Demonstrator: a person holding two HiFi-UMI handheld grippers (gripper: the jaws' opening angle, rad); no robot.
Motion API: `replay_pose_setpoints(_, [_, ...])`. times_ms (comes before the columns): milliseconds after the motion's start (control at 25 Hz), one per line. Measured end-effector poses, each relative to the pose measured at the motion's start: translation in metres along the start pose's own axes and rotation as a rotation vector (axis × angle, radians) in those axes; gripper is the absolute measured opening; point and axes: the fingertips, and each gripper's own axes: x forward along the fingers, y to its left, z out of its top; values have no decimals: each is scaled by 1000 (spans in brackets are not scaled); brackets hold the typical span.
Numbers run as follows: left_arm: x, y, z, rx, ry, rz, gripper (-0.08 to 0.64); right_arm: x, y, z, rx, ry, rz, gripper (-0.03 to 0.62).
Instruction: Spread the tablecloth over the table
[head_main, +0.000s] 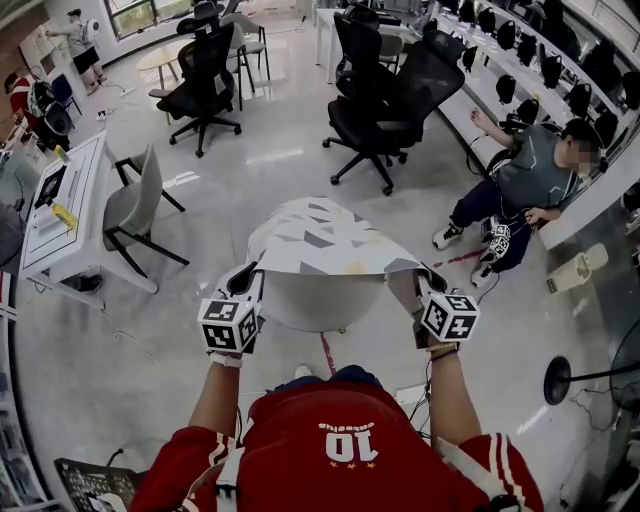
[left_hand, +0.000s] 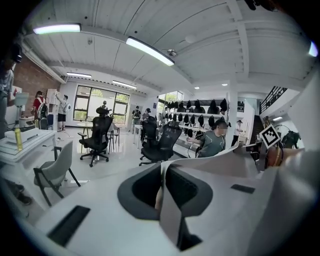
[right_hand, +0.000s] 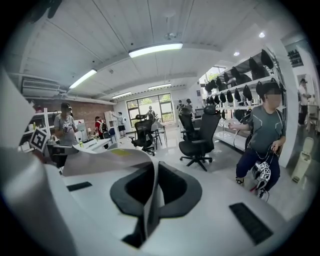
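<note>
A white tablecloth (head_main: 320, 238) with grey and yellow geometric shapes is held up in the air, stretched between both grippers above a round white table (head_main: 318, 300). My left gripper (head_main: 252, 275) is shut on the cloth's near left corner; the cloth's edge (left_hand: 170, 210) runs pinched between its jaws. My right gripper (head_main: 420, 280) is shut on the near right corner, with the cloth's edge (right_hand: 149, 205) clamped between its jaws. The cloth's far part arches forward and hides most of the table.
A grey chair (head_main: 135, 205) and a white desk (head_main: 60, 215) stand to the left. Black office chairs (head_main: 385, 105) stand ahead. A person (head_main: 525, 190) sits on the floor at the right by a long counter. A black stand base (head_main: 556, 380) sits at near right.
</note>
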Motion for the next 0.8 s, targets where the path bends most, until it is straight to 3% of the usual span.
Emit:
replay_pose_setpoints(360, [-38, -20, -36, 14, 87, 96, 52, -10, -6, -21, 52, 27, 56, 17])
replay_pose_setpoints(560, [-91, -11, -37, -39, 6, 198, 51, -15, -2, -42, 50, 70, 77, 18])
replay_pose_setpoints(800, [-112, -2, -13, -44, -40, 234, 51, 1, 28, -68, -26, 169, 133, 18])
